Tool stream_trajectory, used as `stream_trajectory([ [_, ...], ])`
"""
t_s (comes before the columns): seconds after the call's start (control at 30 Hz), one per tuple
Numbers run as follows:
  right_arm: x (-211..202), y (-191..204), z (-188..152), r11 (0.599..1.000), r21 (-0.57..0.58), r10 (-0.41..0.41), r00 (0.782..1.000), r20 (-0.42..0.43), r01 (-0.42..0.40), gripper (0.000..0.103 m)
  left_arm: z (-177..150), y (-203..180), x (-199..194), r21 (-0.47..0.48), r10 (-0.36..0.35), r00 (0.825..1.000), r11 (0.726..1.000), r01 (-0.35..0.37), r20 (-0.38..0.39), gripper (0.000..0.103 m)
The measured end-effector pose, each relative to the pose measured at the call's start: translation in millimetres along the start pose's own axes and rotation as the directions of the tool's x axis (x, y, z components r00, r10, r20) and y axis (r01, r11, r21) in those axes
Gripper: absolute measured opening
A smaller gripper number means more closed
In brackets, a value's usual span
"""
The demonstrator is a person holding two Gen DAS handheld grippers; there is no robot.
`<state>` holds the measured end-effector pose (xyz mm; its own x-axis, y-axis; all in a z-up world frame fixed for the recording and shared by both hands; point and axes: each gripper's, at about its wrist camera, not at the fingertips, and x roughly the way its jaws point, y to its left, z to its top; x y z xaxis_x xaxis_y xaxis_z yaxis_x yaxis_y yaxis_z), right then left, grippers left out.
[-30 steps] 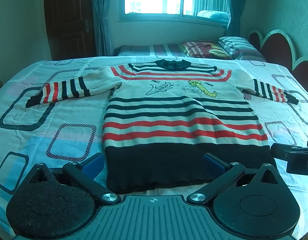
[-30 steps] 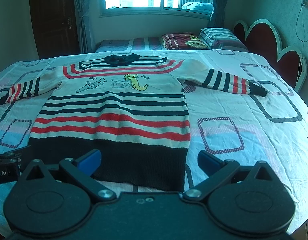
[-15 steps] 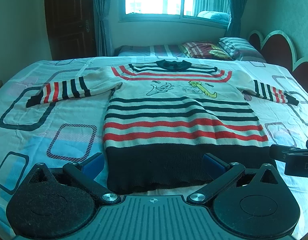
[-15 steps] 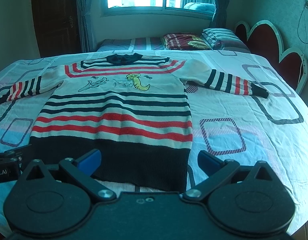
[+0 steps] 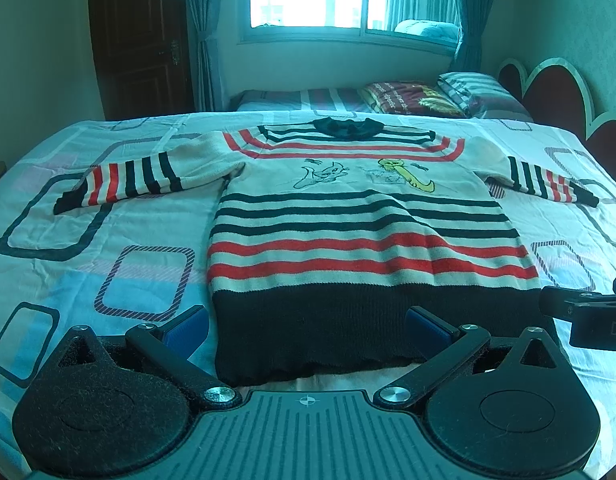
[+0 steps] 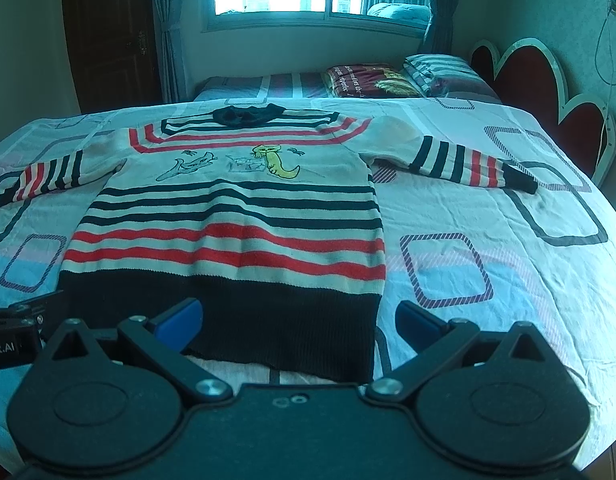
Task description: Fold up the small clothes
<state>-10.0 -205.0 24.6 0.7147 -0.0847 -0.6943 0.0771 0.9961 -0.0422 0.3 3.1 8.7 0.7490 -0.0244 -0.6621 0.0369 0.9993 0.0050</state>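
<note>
Striped knit sweater (image 5: 368, 232) lay flat, sleeves spread, on patterned bedsheet (image 5: 119, 280), dark hem just ahead of both grippers, left gripper (image 5: 308, 326) spread wide near hem's left corner, right gripper (image 6: 299, 322) spread wide at hem's right corner, bare sheet to either side.

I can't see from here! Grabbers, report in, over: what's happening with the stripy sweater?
Left gripper open, empty. Right gripper open, empty. Stripy sweater flat on bed, sleeves spread, unfolded. Nothing in the way.
</note>
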Motion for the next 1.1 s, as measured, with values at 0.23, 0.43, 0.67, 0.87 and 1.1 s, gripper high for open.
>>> stream_trajectory([
  [0.23, 10, -23, 8, 0.991, 0.079, 0.113, 0.993, -0.026, -0.11, 0.102, 17, 0, -3, 0.05, -0.04, 0.993, 0.998, 0.035, 0.113, 0.103],
  [0.43, 36, -75, 28, 0.984, 0.168, 0.059, 0.998, 0.0, -0.059, 0.102, 59, 9, 26, 0.047, -0.085, 0.989, 0.996, 0.079, 0.122, 0.103],
  [0.67, 72, -157, 49, 0.923, 0.383, 0.015, 0.998, 0.064, -0.039, 0.079, 103, 26, 91, -0.025, -0.056, 0.99, 0.998, 0.06, 0.13, 0.103],
  [0.87, 109, -233, 62, 0.815, 0.578, -0.068, 0.984, 0.165, -0.04, 0.06, 130, 34, 152, -0.069, -0.068, 0.994, 0.995, 0.074, 0.086, 0.103],
  [1.1, 187, -321, 69, 0.601, 0.794, -0.11, 0.976, 0.189, -0.086, 0.054, 155, 42, 206, -0.109, -0.008, 0.996, 0.994, 0.019, 0.094, 0.103],
])
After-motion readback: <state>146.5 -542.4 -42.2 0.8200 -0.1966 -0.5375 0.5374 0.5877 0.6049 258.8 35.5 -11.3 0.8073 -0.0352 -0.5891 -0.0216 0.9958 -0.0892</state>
